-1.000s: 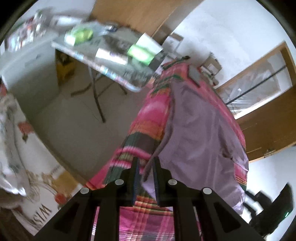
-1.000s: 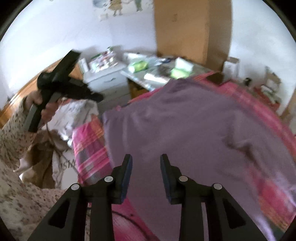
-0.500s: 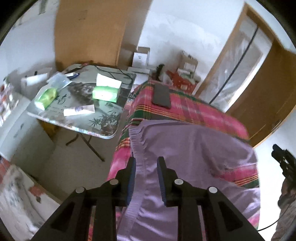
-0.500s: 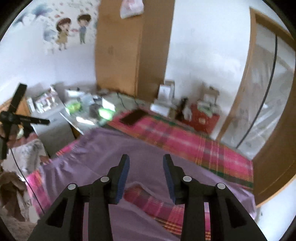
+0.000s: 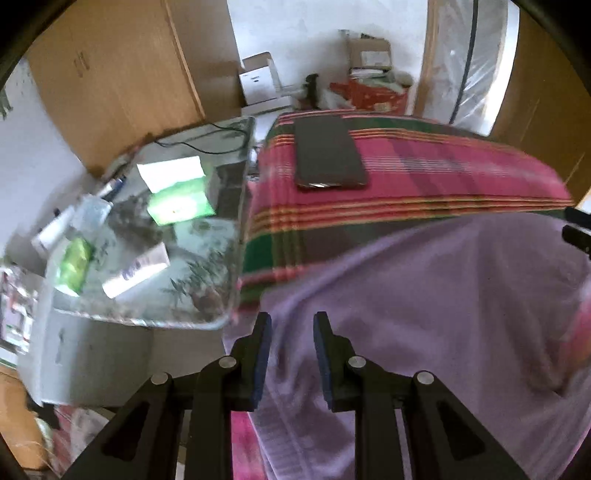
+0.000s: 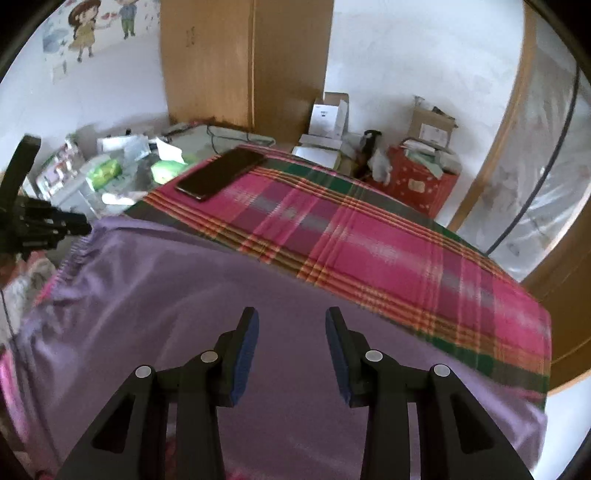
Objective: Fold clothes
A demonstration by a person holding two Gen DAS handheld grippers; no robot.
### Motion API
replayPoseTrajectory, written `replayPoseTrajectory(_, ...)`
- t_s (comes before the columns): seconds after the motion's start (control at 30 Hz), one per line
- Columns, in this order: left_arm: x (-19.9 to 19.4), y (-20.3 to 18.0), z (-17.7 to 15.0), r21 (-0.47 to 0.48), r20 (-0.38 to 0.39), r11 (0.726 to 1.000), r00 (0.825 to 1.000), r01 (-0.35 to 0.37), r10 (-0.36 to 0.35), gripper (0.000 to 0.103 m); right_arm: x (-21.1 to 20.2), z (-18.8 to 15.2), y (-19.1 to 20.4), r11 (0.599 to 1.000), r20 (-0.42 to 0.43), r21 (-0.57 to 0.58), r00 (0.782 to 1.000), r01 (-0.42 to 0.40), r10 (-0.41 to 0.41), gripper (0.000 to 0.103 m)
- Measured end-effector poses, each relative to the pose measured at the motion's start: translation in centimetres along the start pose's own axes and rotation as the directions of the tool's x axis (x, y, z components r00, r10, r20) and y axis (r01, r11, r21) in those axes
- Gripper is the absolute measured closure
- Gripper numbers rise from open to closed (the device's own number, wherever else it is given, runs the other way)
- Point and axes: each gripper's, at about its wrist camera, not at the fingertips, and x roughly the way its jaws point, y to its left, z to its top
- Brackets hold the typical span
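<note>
Your work surface: a pink-and-green plaid bedspread [image 6: 369, 236], with a black phone [image 6: 221, 173] lying flat at its far edge. The task item, a lilac garment [image 6: 177, 306], is spread over the near half, its gathered hem toward the left.

Room: wooden wardrobe [image 6: 243, 62], cartoon wall stickers [image 6: 88, 26], cardboard boxes [image 6: 328, 114], a red bag [image 6: 413, 181], a plastic-draped door frame.

Your left view alone gives the glass-topped side table [image 5: 207, 266] from above, with green packets and a tube; their print is too blurred to read.

Your left gripper [image 5: 291, 325] and right gripper [image 6: 291, 321] have both just been opening; each is released above the garment, gripping nothing.
</note>
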Motion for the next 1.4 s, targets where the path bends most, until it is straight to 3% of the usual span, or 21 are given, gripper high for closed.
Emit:
replayPoseTrajectory(0.23,4.2,-0.3,1.5,0.058,-0.051,0.998,0.999,-0.011,0.014,0.079,5.5,1.0,-1.8,0.999,-0.053,0.007,0.998,-0.046,0.046,0.064)
replayPoseTrajectory(0.47,4.5,-0.9,1.8,0.127,-0.027,0.992,1.000,0.018,-0.015,0.080,7.6,0.3,-2.3,0.995,-0.089,-0.018,0.991,-0.097,0.095,0.064)
replayPoseTrajectory(0.63,4.4,-2.2,1.5,0.213,-0.006,0.977,1.000,0.013,-0.012,0.097,8.3,0.1,-2.0,0.994,-0.083,-0.052,0.992,-0.101,0.097,0.064)
replayPoseTrajectory(0.77,4.3,-3.2,1.1,0.281,0.021,0.960,1.000,-0.018,0.013,0.100,8.5,0.3,-2.4,0.993,-0.085,-0.029,0.990,-0.115,0.113,0.064)
replayPoseTrajectory(1.03,4.2,-1.8,2.1,0.138,0.091,0.988,0.995,-0.063,0.050,0.100,8.5,0.2,-2.7,0.994,-0.062,-0.003,0.992,-0.106,0.106,0.064)
replayPoseTrajectory(1.17,4.6,-1.8,1.8,0.136,0.088,0.989,0.995,-0.061,0.050,0.100,8.2,0.3,-3.0,0.995,-0.054,0.018,0.994,-0.096,0.097,0.064)
replayPoseTrajectory(1.4,4.8,-1.8,1.8,0.127,0.086,0.990,0.995,-0.056,0.045,0.100,7.8,1.5,-3.7,0.983,0.007,0.095,0.987,-0.160,0.160,0.064)
